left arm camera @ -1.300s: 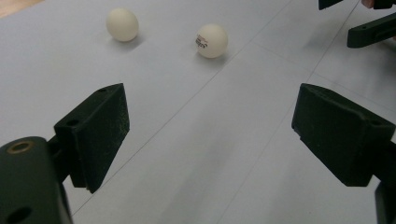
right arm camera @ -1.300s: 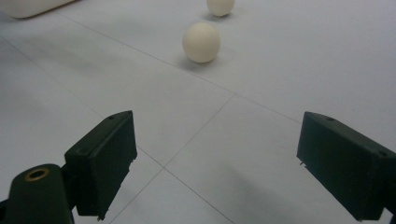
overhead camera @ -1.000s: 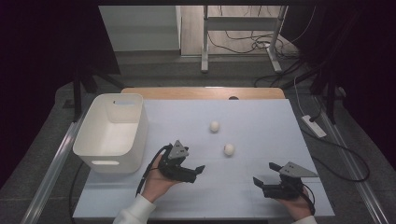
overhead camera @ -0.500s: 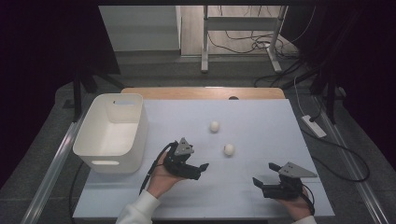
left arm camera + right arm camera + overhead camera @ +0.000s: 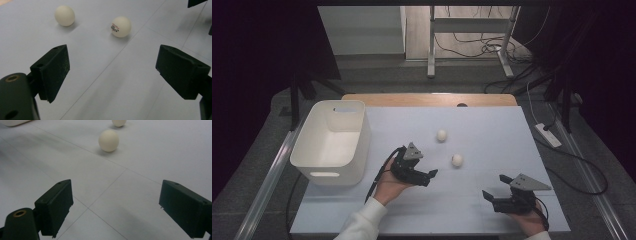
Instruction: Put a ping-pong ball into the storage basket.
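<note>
Two white table-tennis balls lie on the pale table sheet (image 5: 492, 130), apart from each other. The nearer ball (image 5: 457, 160) sits just past the middle of the sheet; in the left gripper view it carries a small printed mark (image 5: 121, 26). The farther ball (image 5: 441, 135) rests at about eleven o'clock from it, plain and unmarked (image 5: 64, 15).

The left gripper (image 5: 428, 176) lies at about eight o'clock from the nearer ball, near it but not touching. The person's left hand (image 5: 388, 184) cups it from below, palm up, the white sleeve (image 5: 362, 225) coming in from the bottom edge, and the tool tilts so its tips aim toward three o'clock. Its jaws stand wide apart with nothing between them; both balls show beyond the gap.

The right gripper (image 5: 490, 197) sits low at about five o'clock from the nearer ball, well apart from it, held close to the sheet by the right hand (image 5: 529, 222) near the front edge. Its jaws point toward nine o'clock and likewise gape wide, holding nothing.

A white plastic bin (image 5: 332, 142) stands at the sheet's nine o'clock edge, beside the left forearm.
</note>
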A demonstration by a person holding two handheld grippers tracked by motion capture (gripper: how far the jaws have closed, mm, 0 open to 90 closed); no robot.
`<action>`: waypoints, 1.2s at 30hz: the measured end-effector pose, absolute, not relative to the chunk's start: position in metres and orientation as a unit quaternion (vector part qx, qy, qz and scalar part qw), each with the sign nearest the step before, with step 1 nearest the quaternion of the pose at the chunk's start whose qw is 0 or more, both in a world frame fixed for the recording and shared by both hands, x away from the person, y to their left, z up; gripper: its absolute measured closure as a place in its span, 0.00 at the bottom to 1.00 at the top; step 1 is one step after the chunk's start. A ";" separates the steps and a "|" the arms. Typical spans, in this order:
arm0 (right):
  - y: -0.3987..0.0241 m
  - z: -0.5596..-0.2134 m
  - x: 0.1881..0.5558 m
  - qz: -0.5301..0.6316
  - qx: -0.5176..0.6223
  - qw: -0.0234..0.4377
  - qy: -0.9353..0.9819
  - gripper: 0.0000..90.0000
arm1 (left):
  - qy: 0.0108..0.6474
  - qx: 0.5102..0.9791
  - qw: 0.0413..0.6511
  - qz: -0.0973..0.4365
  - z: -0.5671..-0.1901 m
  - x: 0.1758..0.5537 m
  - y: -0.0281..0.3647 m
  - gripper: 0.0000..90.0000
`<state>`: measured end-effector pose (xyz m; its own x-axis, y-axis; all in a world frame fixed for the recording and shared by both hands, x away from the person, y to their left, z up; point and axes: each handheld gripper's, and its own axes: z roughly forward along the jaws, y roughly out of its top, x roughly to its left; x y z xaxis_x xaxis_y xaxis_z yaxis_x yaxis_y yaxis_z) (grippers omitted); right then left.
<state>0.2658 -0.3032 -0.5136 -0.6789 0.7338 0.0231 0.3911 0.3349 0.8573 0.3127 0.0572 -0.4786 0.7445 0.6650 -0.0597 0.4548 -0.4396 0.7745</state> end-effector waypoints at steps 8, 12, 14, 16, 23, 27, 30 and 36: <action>-0.303 -0.514 0.266 0.455 0.353 0.187 0.796 0.13 | 0.337 0.838 0.408 0.131 -0.475 0.321 0.053 0.14; -0.302 -0.514 0.266 0.455 0.351 0.188 0.797 0.13 | 0.332 0.838 0.410 0.136 -0.471 0.323 0.050 0.14; -0.302 -0.514 0.266 0.455 0.352 0.187 0.796 0.13 | 0.332 0.839 0.408 0.137 -0.470 0.325 0.048 0.14; -0.302 -0.514 0.266 0.455 0.352 0.187 0.796 0.13 | 0.331 0.841 0.406 0.138 -0.469 0.327 0.047 0.14; -0.302 -0.514 0.265 0.453 0.351 0.187 0.798 0.13 | 0.333 0.841 0.404 0.139 -0.469 0.335 0.044 0.14; -0.302 -0.514 0.266 0.454 0.351 0.187 0.797 0.13 | 0.333 0.843 0.400 0.139 -0.470 0.340 0.043 0.14; -0.301 -0.514 0.266 0.452 0.351 0.185 0.799 0.13 | 0.333 0.844 0.396 0.140 -0.470 0.344 0.043 0.14; -0.303 -0.515 0.267 0.455 0.353 0.181 0.797 0.13 | 0.336 0.839 0.405 0.140 -0.469 0.352 0.044 0.14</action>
<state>0.2673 -0.3033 -0.5151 -0.6854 0.7275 0.0318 0.3970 0.3367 0.8538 0.3522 0.0444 -0.4689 0.7356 0.6764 -0.0367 0.4496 -0.4471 0.7733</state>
